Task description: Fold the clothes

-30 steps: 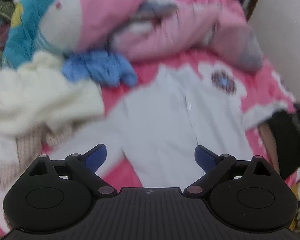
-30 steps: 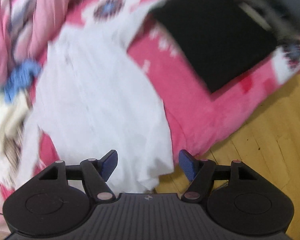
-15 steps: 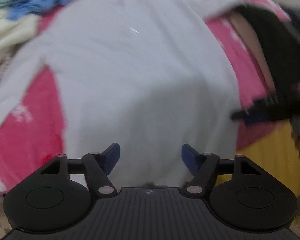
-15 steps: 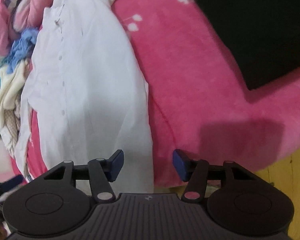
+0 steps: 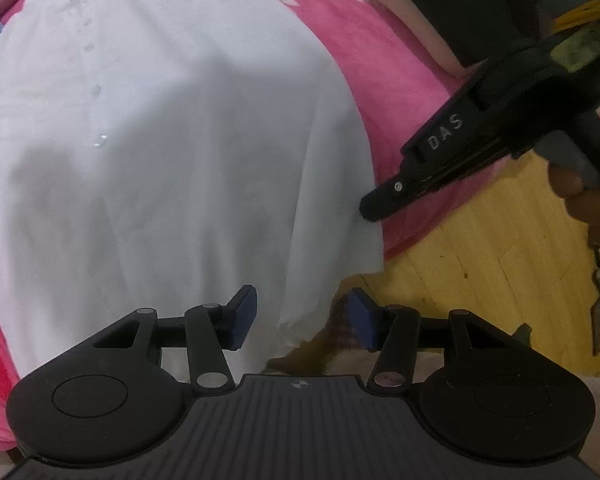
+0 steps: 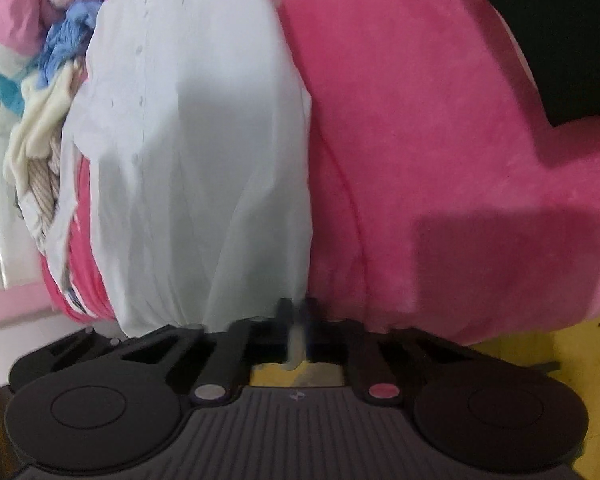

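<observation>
A white button shirt [image 5: 160,140] lies spread on a pink blanket [image 5: 360,40], its bottom hem hanging over the bed's edge. My left gripper [image 5: 302,318] points steeply down at that hem. Its jaws are closing, and the hem's ragged edge sits between the blue pads without being pressed. In the right wrist view my right gripper [image 6: 298,312] is shut on the right edge of the white shirt [image 6: 200,140], a strip of white cloth pinched between its pads. The left wrist view shows the right gripper [image 5: 374,206] at the shirt's right side.
Blue [image 6: 66,36] and cream [image 6: 40,120] garments are piled at the shirt's far left. A black cloth [image 6: 560,40] lies on the pink blanket [image 6: 420,140] at right. Yellow wooden floor [image 5: 480,260] runs below the bed edge. A hand [image 5: 596,200] holds the right gripper.
Both grippers have dropped from above the bed to the shirt's bottom hem. The right jaws have shut on the hem's right side; the left jaws have narrowed.
</observation>
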`<state>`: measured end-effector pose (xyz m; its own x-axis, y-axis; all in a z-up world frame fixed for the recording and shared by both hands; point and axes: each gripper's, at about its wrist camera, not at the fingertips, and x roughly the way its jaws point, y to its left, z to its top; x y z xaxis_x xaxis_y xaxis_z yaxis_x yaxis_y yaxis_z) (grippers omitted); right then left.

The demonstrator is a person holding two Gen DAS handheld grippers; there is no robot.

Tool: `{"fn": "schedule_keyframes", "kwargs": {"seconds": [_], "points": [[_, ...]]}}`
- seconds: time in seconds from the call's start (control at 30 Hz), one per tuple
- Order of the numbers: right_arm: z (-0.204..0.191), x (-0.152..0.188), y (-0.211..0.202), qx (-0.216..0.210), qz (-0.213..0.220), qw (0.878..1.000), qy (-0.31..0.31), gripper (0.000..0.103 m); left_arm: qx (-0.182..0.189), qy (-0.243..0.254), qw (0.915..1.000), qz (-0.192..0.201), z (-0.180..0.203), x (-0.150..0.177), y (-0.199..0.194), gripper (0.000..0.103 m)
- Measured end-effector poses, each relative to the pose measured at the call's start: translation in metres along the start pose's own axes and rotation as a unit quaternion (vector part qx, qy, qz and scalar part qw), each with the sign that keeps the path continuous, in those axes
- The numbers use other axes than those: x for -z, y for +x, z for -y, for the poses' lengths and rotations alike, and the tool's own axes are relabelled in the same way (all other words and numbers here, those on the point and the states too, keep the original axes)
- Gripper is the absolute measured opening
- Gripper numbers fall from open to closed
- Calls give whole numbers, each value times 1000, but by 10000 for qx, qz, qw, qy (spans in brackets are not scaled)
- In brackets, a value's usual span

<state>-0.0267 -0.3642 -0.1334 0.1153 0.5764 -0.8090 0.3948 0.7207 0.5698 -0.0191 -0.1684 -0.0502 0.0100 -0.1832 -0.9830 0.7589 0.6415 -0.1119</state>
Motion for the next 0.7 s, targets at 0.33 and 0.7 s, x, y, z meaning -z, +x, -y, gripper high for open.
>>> {"fn": "schedule_keyframes", "kwargs": {"seconds": [0.33,0.7], "points": [[3,6,-39,951,116,9900,-1034,0,247,307,9984,-417,8,-4,9,52],[32,3,-45,1573,-116,9860,-543,10,-12,572,9944,-889,-13,3,2,55]]}}
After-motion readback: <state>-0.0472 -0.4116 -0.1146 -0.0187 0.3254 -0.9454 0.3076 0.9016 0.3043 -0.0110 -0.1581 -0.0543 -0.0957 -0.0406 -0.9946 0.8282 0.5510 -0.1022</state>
